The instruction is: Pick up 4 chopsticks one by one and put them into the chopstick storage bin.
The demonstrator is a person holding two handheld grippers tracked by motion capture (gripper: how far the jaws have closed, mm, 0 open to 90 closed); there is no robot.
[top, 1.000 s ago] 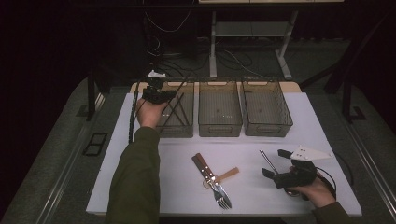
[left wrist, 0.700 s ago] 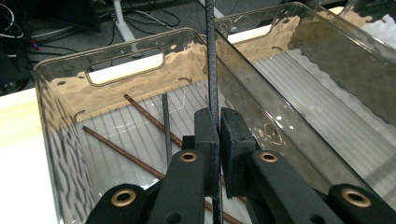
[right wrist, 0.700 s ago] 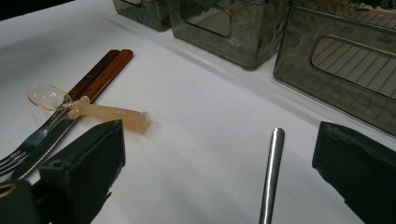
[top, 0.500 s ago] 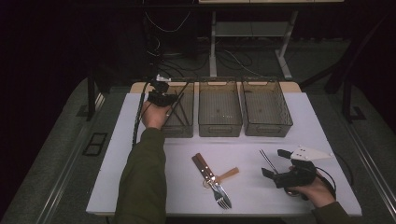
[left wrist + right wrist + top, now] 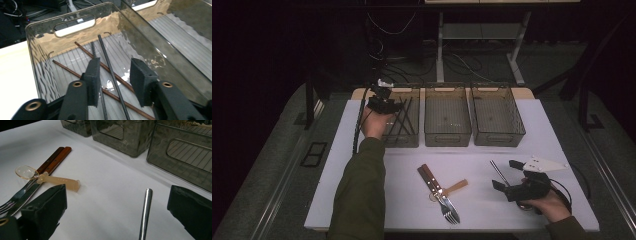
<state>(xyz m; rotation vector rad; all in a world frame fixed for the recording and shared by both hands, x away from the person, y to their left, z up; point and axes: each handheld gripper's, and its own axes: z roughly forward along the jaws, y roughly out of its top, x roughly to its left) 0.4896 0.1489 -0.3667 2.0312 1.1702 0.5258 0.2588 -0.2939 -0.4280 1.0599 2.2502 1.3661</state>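
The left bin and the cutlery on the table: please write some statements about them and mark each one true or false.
1. The left claw is above the left bin. True.
2. The left claw presses a black chopstick. False: its jaws have just been opening, and the stick lies loose in the bin between them.
3. Brown chopsticks lie in the left bin. True.
4. The middle bin holds a fork. False: the fork lies on the white table.
5. The right claw is open, with a metal chopstick on the table between its jaws. True.
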